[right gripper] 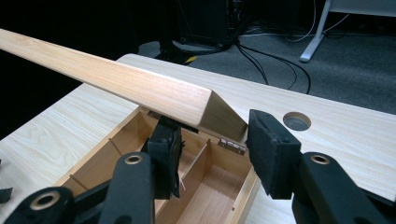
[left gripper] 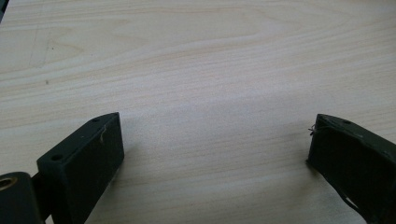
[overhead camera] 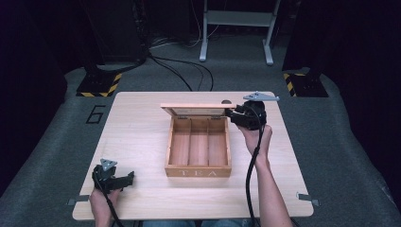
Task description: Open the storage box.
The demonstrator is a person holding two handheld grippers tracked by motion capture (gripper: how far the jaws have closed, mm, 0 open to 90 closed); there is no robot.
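Wooden tea box at the middle of the table, lid raised on its hinges at the far edge, three bare compartments inside, "TEA" lettered on the near wall. At the lid's right end, right gripper, held up by the right hand; in the right gripper view, right gripper spread around the lid's corner, one jaw inside over the compartments, the other outside past the box wall; whether either pad touches the wood cannot be told. Beyond the outer jaw, a round hole in the tabletop. Well apart from the box, near the table's front left corner, left gripper low over the wood in the left hand; in the left gripper view, left gripper spread wide with bare table between its jaws. Past the table's far edge, grey floor with cables and a pale metal stand.
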